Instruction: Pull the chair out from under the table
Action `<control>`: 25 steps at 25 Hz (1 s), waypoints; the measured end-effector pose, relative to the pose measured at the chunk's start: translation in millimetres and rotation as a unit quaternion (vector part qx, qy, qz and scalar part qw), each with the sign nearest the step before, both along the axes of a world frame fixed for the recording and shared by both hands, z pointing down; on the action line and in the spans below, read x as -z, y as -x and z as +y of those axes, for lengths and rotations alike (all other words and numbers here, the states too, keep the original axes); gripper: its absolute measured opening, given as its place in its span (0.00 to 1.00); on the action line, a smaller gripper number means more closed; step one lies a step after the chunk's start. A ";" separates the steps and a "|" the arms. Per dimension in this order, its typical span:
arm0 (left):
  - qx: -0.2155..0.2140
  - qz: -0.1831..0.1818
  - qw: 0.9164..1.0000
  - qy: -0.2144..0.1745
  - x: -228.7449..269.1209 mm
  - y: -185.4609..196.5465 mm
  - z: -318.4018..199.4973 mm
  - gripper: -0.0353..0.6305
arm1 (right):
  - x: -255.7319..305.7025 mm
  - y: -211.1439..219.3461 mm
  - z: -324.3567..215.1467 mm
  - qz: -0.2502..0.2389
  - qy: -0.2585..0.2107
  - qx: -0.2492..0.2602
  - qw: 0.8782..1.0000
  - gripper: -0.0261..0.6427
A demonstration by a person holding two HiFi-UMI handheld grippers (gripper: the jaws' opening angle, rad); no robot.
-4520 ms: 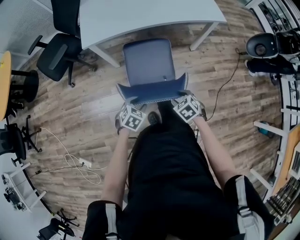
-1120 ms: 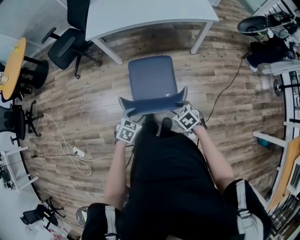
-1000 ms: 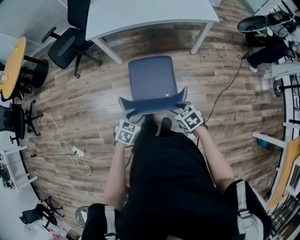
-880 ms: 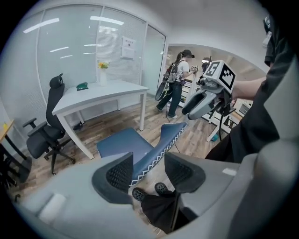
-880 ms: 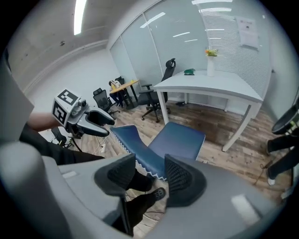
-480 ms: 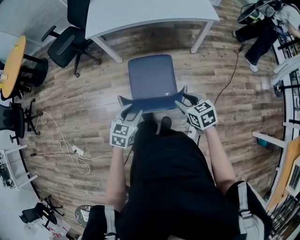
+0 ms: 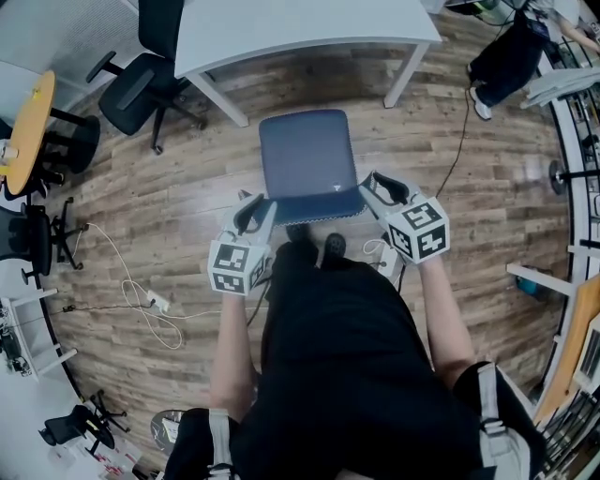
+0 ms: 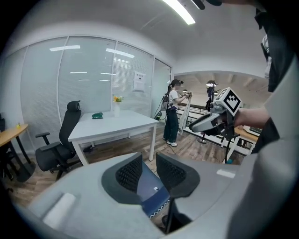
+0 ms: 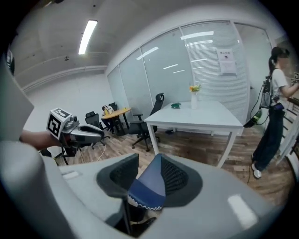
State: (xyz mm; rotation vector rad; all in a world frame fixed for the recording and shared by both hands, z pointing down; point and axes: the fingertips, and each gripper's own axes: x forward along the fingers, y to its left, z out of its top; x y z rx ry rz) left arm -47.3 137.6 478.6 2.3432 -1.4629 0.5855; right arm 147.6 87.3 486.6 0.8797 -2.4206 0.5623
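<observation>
The left gripper (image 7: 253, 208) and right gripper (image 7: 380, 186) have been raised off the backrest (image 7: 314, 203) of the chair (image 7: 305, 155), jaws parted and closing without pinching it, the chair being left on the floor (image 7: 169, 187) clear of the bench (image 7: 281, 28); the pull-out is judged complete.

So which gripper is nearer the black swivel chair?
Left: the left gripper lower right of the black swivel chair, the right gripper beyond the blue chair. Both jaws closing on nothing.
</observation>
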 end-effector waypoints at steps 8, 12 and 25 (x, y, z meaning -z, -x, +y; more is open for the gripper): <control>0.014 0.018 0.999 -0.027 28.9 1.3 -2.7 0.12 | 31.0 17.2 7.1 -0.042 -0.031 0.021 0.998 0.19; 0.016 0.031 0.999 -0.037 40.2 1.5 -0.9 0.10 | 44.1 25.7 14.2 -0.064 -0.037 0.036 0.997 0.17; 0.014 0.057 0.996 -0.068 74.0 -8.8 -6.8 0.09 | 74.1 17.8 8.1 -0.120 -0.053 0.018 0.991 0.07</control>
